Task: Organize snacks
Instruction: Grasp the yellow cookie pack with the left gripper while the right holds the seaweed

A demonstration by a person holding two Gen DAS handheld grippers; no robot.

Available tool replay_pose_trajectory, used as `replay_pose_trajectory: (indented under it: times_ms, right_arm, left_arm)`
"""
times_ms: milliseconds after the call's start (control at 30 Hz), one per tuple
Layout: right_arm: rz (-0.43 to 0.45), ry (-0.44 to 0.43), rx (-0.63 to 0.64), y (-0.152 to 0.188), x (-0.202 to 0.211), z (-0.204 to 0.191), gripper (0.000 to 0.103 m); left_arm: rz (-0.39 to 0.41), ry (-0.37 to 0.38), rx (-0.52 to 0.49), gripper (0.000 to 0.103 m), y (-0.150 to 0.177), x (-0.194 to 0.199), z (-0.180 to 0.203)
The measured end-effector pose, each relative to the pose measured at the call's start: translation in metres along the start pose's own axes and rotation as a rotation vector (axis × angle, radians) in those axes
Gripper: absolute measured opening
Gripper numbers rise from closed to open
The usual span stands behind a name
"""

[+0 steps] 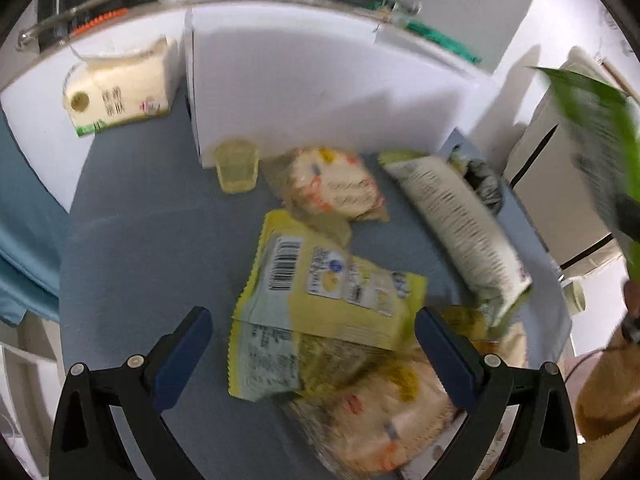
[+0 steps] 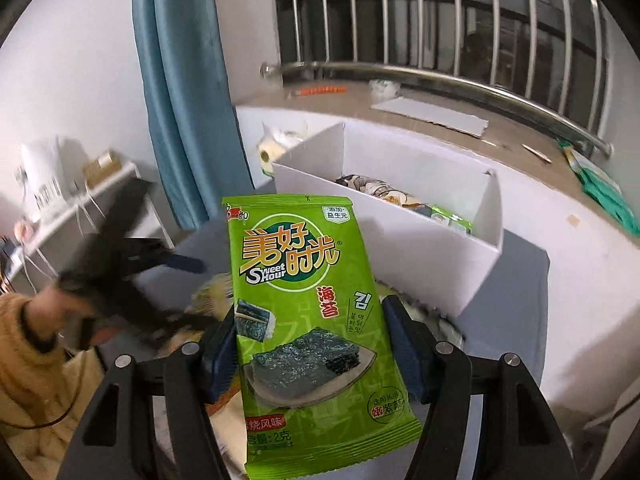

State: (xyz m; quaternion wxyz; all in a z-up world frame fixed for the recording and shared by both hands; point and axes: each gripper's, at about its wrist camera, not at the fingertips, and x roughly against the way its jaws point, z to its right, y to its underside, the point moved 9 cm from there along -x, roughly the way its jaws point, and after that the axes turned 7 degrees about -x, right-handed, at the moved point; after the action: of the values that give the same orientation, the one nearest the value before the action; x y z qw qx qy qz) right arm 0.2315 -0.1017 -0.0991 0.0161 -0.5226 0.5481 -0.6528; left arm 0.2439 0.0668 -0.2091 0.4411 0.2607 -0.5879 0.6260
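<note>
My right gripper (image 2: 310,344) is shut on a green seaweed snack packet (image 2: 308,304) and holds it upright in the air in front of a white cardboard box (image 2: 404,240) with several snacks inside. The packet also shows blurred at the right of the left wrist view (image 1: 600,132). My left gripper (image 1: 314,332) is open above a yellow snack bag (image 1: 320,288) on the blue-grey table (image 1: 140,240). A clear-wrapped pastry pack (image 1: 340,188), a white striped packet (image 1: 460,224) and another pastry pack (image 1: 380,420) lie around it.
A small yellow plastic cup (image 1: 236,166) stands by the box wall (image 1: 320,92). A pack of paper rolls (image 1: 120,88) sits at the back left. A blue curtain (image 2: 180,100), a windowsill with a metal rail (image 2: 440,80) and a white shelf (image 2: 80,200) surround the table.
</note>
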Motion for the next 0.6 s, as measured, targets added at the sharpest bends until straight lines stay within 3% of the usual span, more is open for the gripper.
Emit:
replay_pose_trajectory:
  times_ms: [133, 167, 233, 400, 600]
  right_arm:
    - [0.020, -0.020, -0.057, 0.022, 0.014, 0.002, 0.071]
    - [0.018, -0.023, -0.071, 0.023, 0.015, 0.004, 0.071]
    - [0.014, -0.028, -0.092, 0.024, 0.013, 0.002, 0.071]
    - [0.013, -0.026, -0.113, 0.027, 0.006, 0.003, 0.071]
    - [0.058, -0.003, -0.132, 0.021, 0.011, 0.005, 0.071]
  left_arm:
    - [-0.037, 0.040, 0.016, 0.098, 0.003, -0.018, 0.000]
    - [-0.027, 0.041, -0.005, 0.091, 0.002, -0.018, 0.004]
    - [-0.022, 0.094, -0.015, 0.063, 0.004, -0.015, 0.013]
    - [0.050, 0.046, -0.015, 0.051, 0.002, 0.006, 0.012]
    - [0.220, 0.026, -0.016, 0.051, -0.025, 0.065, 0.012]
